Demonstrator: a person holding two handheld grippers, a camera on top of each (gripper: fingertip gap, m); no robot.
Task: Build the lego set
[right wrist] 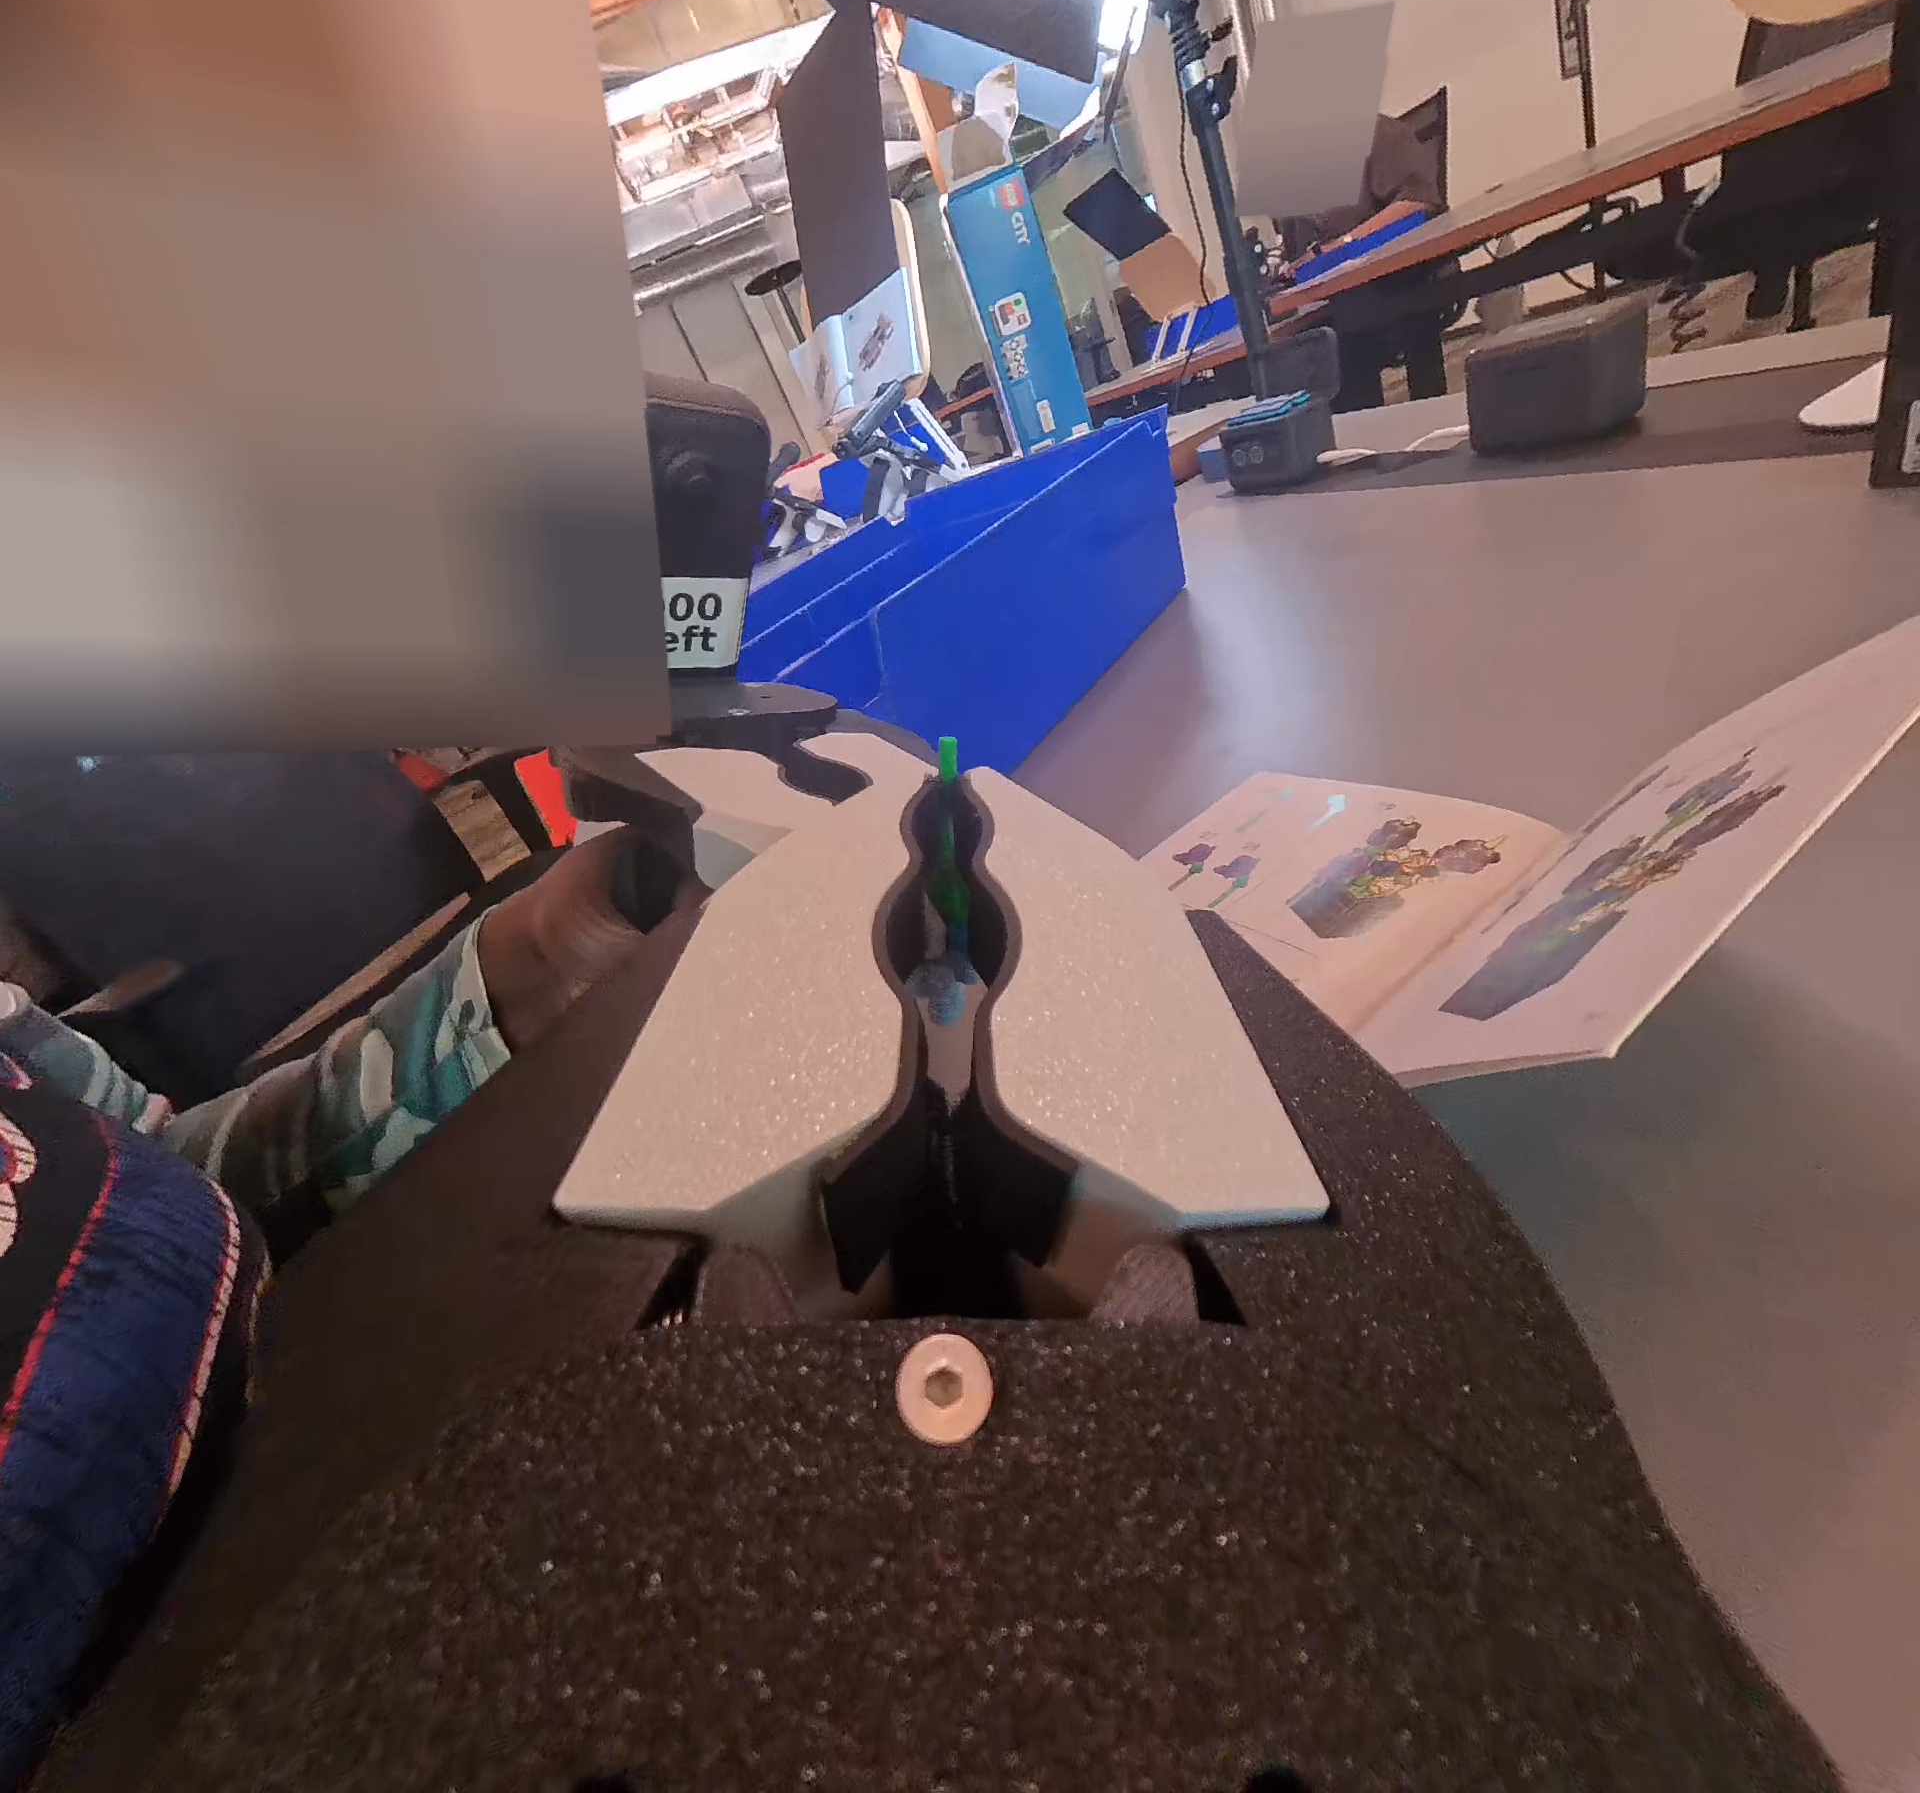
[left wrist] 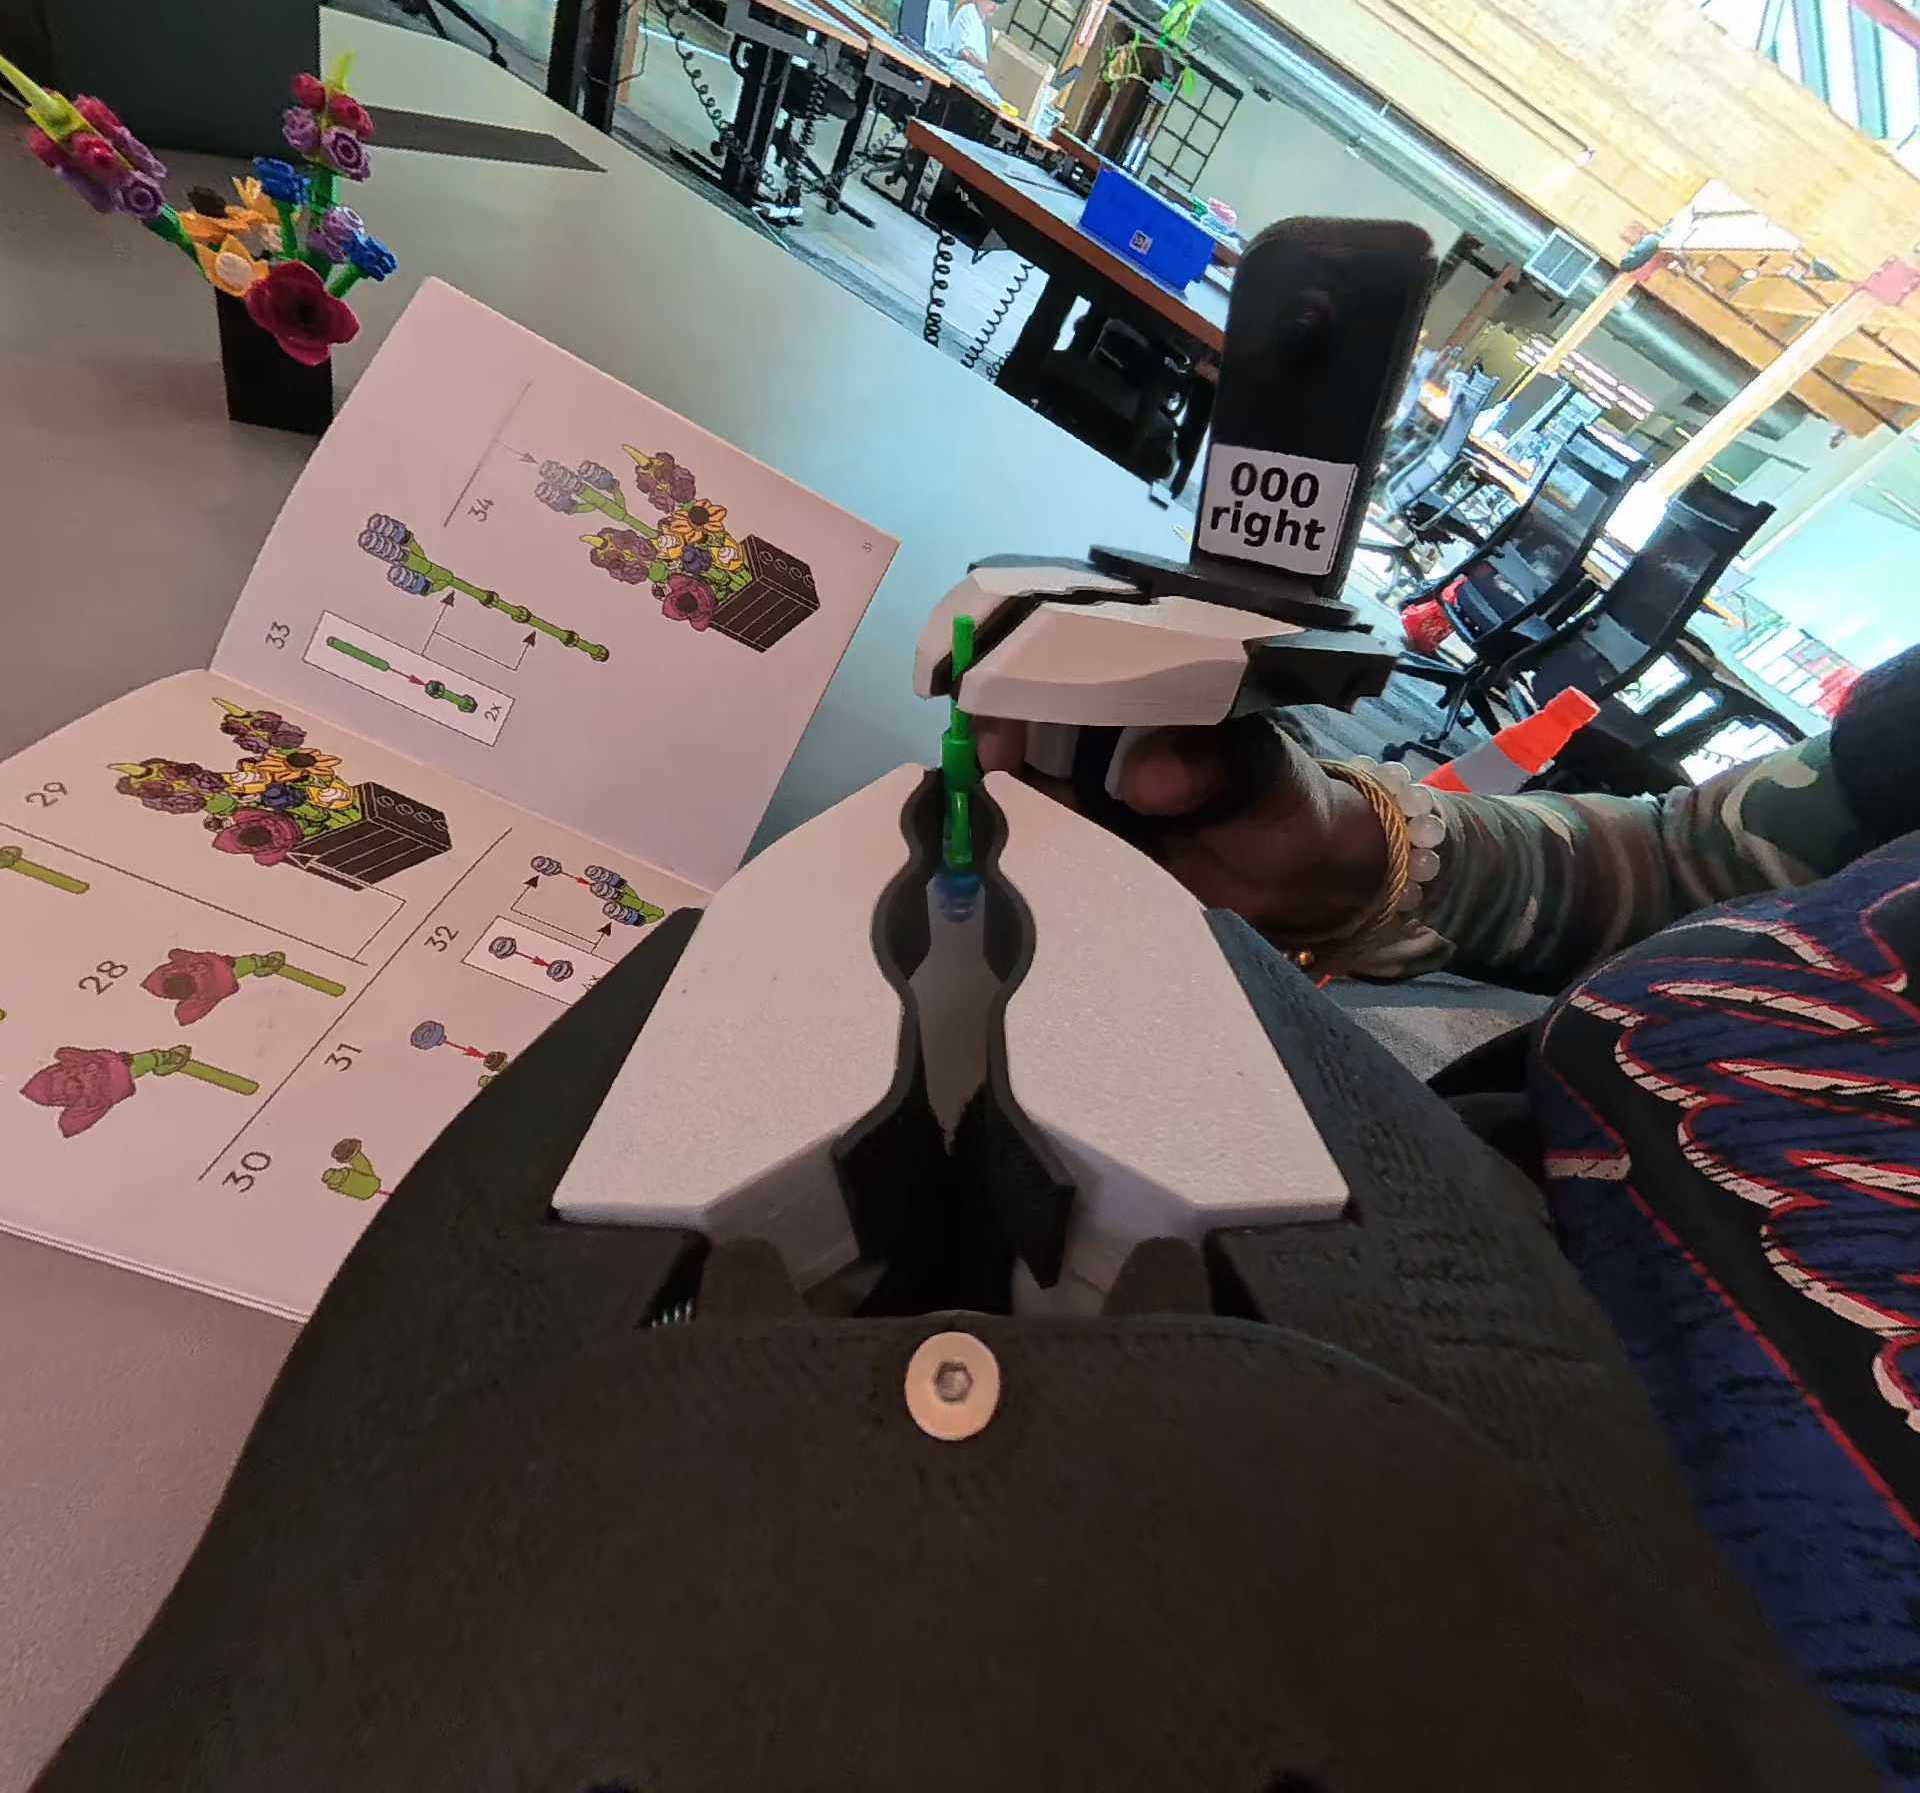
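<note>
A thin green lego stem (left wrist: pixel 956 751) with a small blue flower piece (left wrist: pixel 956 886) at its lower end is held above the table. My left gripper (left wrist: pixel 951 785) is shut on the stem's lower part. My right gripper (left wrist: pixel 940 654) comes in from the right and is shut on the stem's upper part, its tip poking out above. In the right wrist view the stem (right wrist: pixel 945 865) and blue piece (right wrist: pixel 943 1000) sit between the shut jaws of the right gripper (right wrist: pixel 945 779). The left gripper (right wrist: pixel 831 769) lies just behind it.
An open instruction booklet (left wrist: pixel 416 756) lies on the grey table (left wrist: pixel 727 341); it also shows in the right wrist view (right wrist: pixel 1507 902). A built flower bouquet in a black block (left wrist: pixel 281 237) stands far left. Blue bins (right wrist: pixel 987 590) stand beyond the grippers. A person's sleeve (left wrist: pixel 1610 860) is at right. My two grippers' fingertips are within a few centimetres of each other.
</note>
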